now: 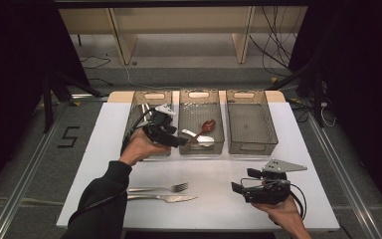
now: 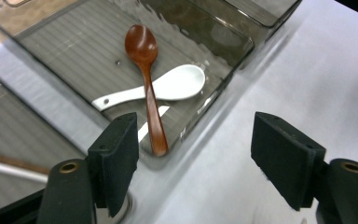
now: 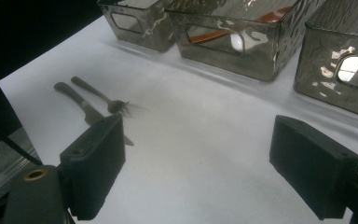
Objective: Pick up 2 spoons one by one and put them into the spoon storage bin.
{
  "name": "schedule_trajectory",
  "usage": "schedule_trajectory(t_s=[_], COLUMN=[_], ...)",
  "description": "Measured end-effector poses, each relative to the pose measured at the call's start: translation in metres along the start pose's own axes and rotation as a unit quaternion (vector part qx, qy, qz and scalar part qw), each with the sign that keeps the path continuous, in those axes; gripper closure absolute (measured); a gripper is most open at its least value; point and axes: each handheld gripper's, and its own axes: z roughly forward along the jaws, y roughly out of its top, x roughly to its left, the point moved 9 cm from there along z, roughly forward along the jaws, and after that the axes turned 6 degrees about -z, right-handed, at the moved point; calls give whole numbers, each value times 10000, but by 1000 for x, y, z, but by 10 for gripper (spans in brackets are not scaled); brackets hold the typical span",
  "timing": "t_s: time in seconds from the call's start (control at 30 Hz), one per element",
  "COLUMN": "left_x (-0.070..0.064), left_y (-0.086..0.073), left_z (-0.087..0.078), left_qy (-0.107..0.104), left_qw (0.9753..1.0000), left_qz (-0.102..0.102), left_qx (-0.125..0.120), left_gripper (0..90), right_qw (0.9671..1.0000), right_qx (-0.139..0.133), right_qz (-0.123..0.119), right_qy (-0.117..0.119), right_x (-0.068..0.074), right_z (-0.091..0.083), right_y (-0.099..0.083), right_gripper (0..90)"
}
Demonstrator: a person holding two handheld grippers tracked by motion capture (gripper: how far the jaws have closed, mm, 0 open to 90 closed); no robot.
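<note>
Nearest the person, the right gripper point(image 1: 238, 188) hovers low over the white table point(image 1: 219, 169), jaws spread wide and holding nothing. To its left a metal fork point(image 1: 159, 188) and knife point(image 1: 161, 198) lie side by side on the tabletop. Farther on, the left gripper point(image 1: 181, 141) hangs at the near rim of the middle bin point(image 1: 201, 148), jaws parted and empty. Inside that bin a glossy brown wooden spoon point(image 2: 145, 79) lies crossed over a white ceramic spoon point(image 2: 161, 87). Beyond the three smoky clear bins, cables trail across grey floor.
</note>
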Motion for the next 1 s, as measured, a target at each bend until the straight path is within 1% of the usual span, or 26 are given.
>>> schedule_trajectory(t_s=[0.1,0.13,0.17,0.2,0.23,0.27,0.3,0.43,0.5,0.53,0.6,0.67,0.73,0.77,0.8,0.83,0.9,0.93,1.0], left_x=[1,0,0,-1,-2,-2,-3,-6,-8,-8,-10,-13,-14,-14,-14,-14,-15,-15,-16], left_y=[-12,-20,-20,-28,-32,-32,-41,-56,-63,-63,-69,-75,-78,-84,-84,-87,-95,-95,-101], left_z=[-9,-13,-13,-16,-17,-17,-19,-20,-21,-21,-22,-24,-24,-24,-24,-24,-24,-24,-24], left_qy=[28,46,46,32,29,29,36,23,-3,-3,-22,-59,-86,-89,-89,-77,-123,-123,-120], left_qw=[10000,10000,10000,9999,9999,9999,9997,9991,9990,9990,9986,9983,9981,9977,9977,9977,9973,9973,9969], left_qz=[23,49,49,91,92,92,135,250,266,266,336,404,410,445,445,426,429,429,456], left_qx=[11,22,22,82,100,100,203,334,361,361,416,415,445,498,498,520,576,576,634], left_gripper=[295,291,290,286,282,277,273,261,259,257,254,252,249,248,247,246,245,244,243], right_qw=[10000,10000,10000,10000,10000,10000,10000,10000,10000,10000,10000,10000,10000,10000,10000,10000,10000,10000,10000], right_qx=[-1,-13,-9,-6,-4,-4,8,6,-4,-6,-12,-16,-25,-35,-40,-45,-34,-34,-36], right_qz=[-34,-46,-39,-42,-37,-46,-36,-54,-37,-37,-42,-46,-53,-63,-63,-53,-43,-43,-66], right_qy=[3,3,6,2,4,1,3,13,9,7,9,0,-2,-4,-2,2,2,2,0], right_x=[1,1,1,1,1,1,1,2,1,1,1,2,2,2,2,1,2,2,2], right_z=[0,0,0,0,0,0,0,1,1,1,1,1,1,0,0,-1,0,0,0], right_y=[0,1,1,1,1,1,0,0,0,0,0,0,0,0,0,0,-1,-1,-1], right_gripper=[188,188,188,188,188,188,188,188,188,188,188,188,188,188,188,188,187,187,188])
